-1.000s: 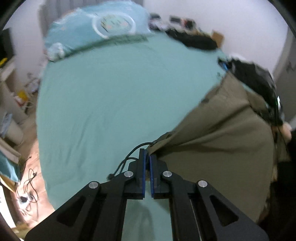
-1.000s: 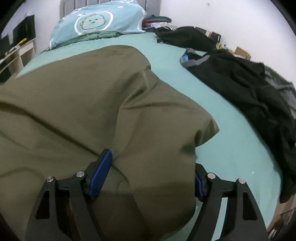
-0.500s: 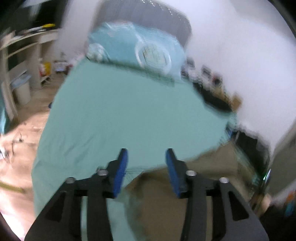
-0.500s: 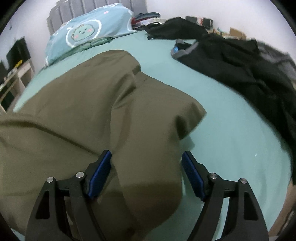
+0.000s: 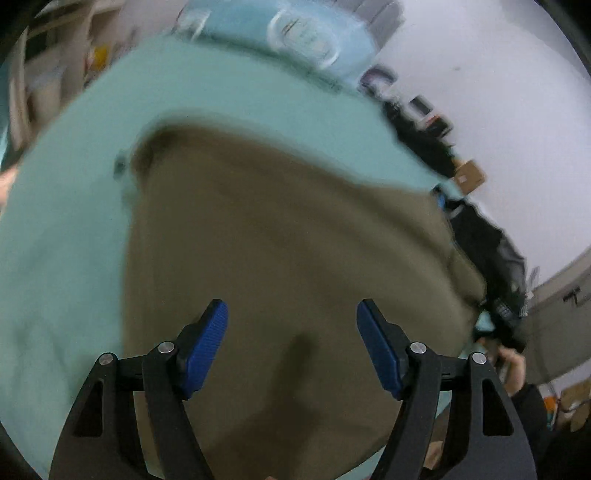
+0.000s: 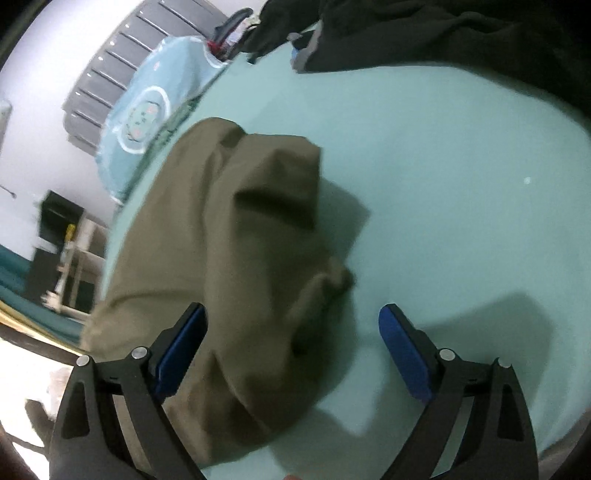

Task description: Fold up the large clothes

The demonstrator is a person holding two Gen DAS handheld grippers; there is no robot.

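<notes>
You are over a bed with a teal sheet (image 6: 461, 155) beside a white wall (image 5: 498, 92), a blue pillow (image 6: 147, 114) at its head and dark clothes (image 6: 443, 33) heaped at the far edge. An olive garment (image 5: 295, 240) lies rumpled on the sheet (blurred in the left view). Your left gripper (image 5: 291, 332) and right gripper (image 6: 291, 332) have both just spread wide and grip nothing.
</notes>
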